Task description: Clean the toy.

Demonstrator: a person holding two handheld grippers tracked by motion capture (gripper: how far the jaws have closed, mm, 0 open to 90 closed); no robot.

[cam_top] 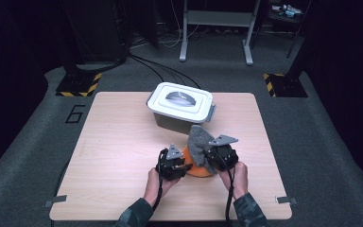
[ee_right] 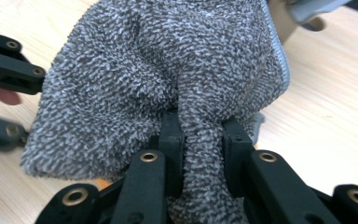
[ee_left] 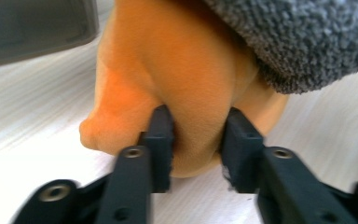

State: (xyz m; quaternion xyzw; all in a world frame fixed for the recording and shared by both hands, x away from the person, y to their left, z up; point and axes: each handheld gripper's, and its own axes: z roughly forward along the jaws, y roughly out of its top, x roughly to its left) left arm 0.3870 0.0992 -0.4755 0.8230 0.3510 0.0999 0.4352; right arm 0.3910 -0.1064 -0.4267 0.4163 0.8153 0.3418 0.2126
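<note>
An orange cloth (cam_top: 197, 169) lies bunched on the wooden table (cam_top: 123, 142) between both hands. My left gripper (cam_top: 185, 166) is shut on a fold of the orange cloth (ee_left: 186, 93), which bulges up between the black fingers (ee_left: 161, 140). A grey terry cloth (cam_top: 199, 142) is lifted over the orange one. My right gripper (cam_top: 213, 156) is shut on a pinched ridge of this grey cloth (ee_right: 168, 70), and its fingers (ee_right: 172, 140) press on either side. The grey cloth (ee_left: 307, 37) hangs over the orange cloth's top in the left gripper view.
A grey lidded plastic box (cam_top: 180, 108) with a handle in its white lid stands just behind the cloths. In the right gripper view the left gripper (ee_right: 4, 70) sits at the left edge. Bare tabletop spreads to the left and right of the hands.
</note>
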